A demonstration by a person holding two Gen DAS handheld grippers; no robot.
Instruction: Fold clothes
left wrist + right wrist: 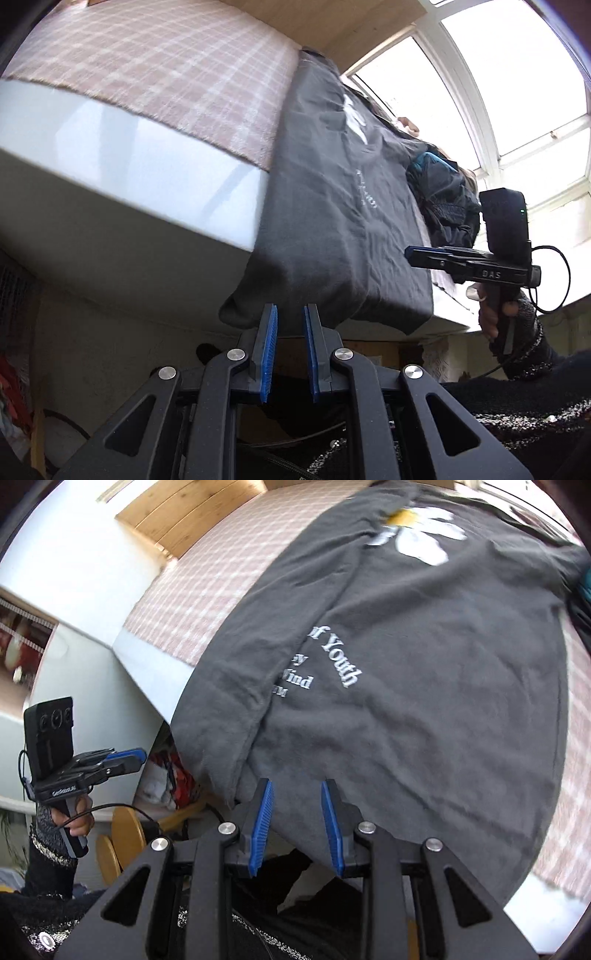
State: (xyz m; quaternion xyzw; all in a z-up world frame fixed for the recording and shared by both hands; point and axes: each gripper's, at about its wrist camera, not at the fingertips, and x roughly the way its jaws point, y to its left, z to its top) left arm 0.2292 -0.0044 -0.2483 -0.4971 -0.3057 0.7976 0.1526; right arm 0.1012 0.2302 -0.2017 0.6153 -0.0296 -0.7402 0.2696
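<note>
Right wrist view: the dark grey T-shirt (pixel 406 686) is seen spread on the bed (pixel 207 590), its soft, light hem draped just ahead of the released right claw (pixel 297 794), where it is judged best pinched; the left claw (pixel 290 317) is likewise released.

The T-shirt (pixel 424 686) was soft, matt dark grey cloth with smooth white print. Under it lay a slightly fuzzy woven pink plaid blanket (pixel 155 62). Each gripper, left (pixel 290 314) and right (pixel 297 790), was matt black plastic with ribbed blue pads and shiny metal pins.
</note>
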